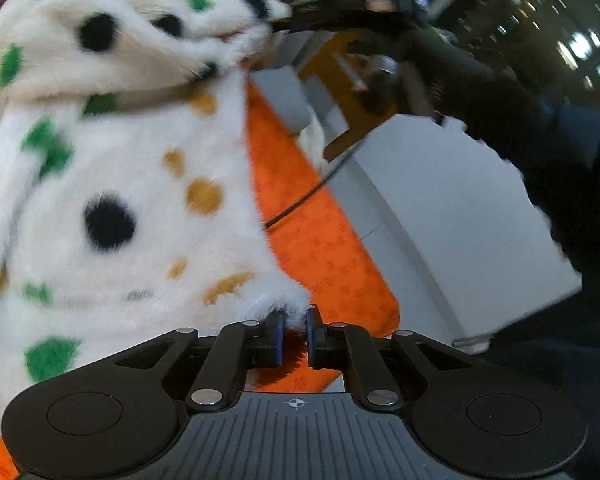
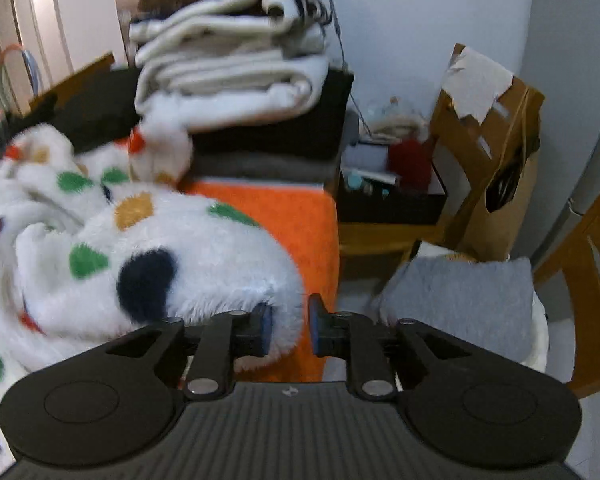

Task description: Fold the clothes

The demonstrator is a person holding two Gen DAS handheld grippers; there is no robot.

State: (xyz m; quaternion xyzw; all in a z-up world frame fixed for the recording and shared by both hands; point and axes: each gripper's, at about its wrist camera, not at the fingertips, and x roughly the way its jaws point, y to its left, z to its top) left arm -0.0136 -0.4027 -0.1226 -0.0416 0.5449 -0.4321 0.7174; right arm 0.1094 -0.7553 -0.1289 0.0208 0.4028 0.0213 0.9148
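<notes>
A white fluffy fleece garment with green, black, tan and orange spots (image 1: 132, 184) is seen lying on an orange textured cloth surface (image 1: 320, 248). In the left wrist view its long axis runs from the near edge up and away, ending in a bunched fold at the top. In the right wrist view it is heaped to the left, with one rounded corner reaching toward the camera.

The left gripper (image 1: 294, 334) is seen with its blue pads slightly parted; a tuft of the garment's corner lies between them, but no firm pinch can be confirmed. The right gripper (image 2: 290, 330) is likewise slightly spread, with the fleece edge against its left pad and a gap beside the other.

A stack of folded cream and white textiles (image 2: 228, 56) is noted behind the garment, resting on dark folded items. A dark open box (image 2: 392, 196) on a wooden shelf holds a red object and small items too blurred to identify. A torn brown paper bag (image 2: 496, 160) stands beside it; its contents cannot be determined. A grey fuzzy cloth (image 2: 460, 300) lies below.
</notes>
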